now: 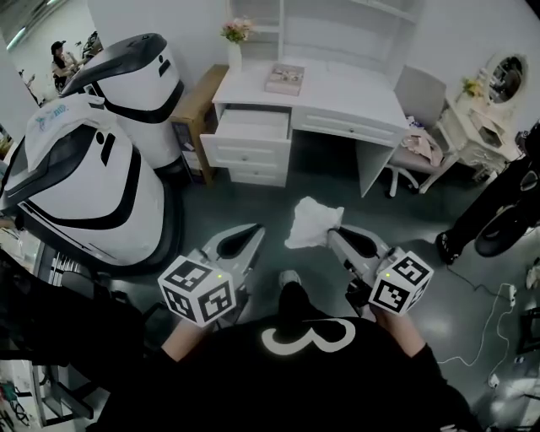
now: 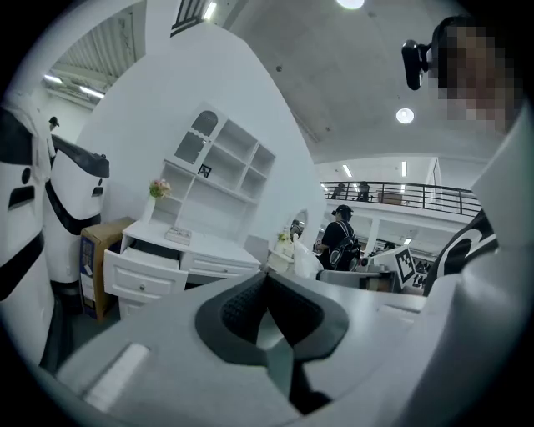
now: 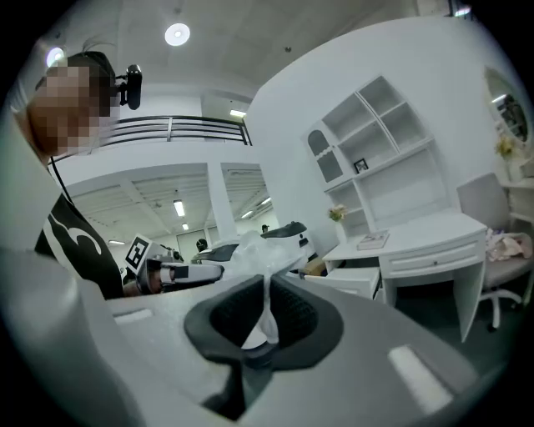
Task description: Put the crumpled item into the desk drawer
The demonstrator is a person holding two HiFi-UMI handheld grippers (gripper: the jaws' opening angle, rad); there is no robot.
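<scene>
Right gripper (image 1: pixel 333 236) has its jaws clenched on the crumpled white item (image 1: pixel 312 221), holding it up in the air over the floor, well short of the white desk (image 1: pixel 337 99). The desk's upper drawer (image 1: pixel 251 128) stands pulled open. Left gripper (image 1: pixel 256 229) sits alongside, jaws pressed together on nothing.

Staged bedroom corner inside a big lab hall here: white desk (image 1: pixel 325 103), shelf unit (image 1: pixel 337 25), mirrored dressing table (image 1: pixel 477 126), right beside bulky white-and-black machines (image 1: pixel 93 198); railed mezzanine (image 2: pixel 417 197) and ceiling lamps (image 2: pixel 405 116) beyond, cable (image 1: pixel 488 325) trailing over grey floor (image 1: pixel 253 202).
</scene>
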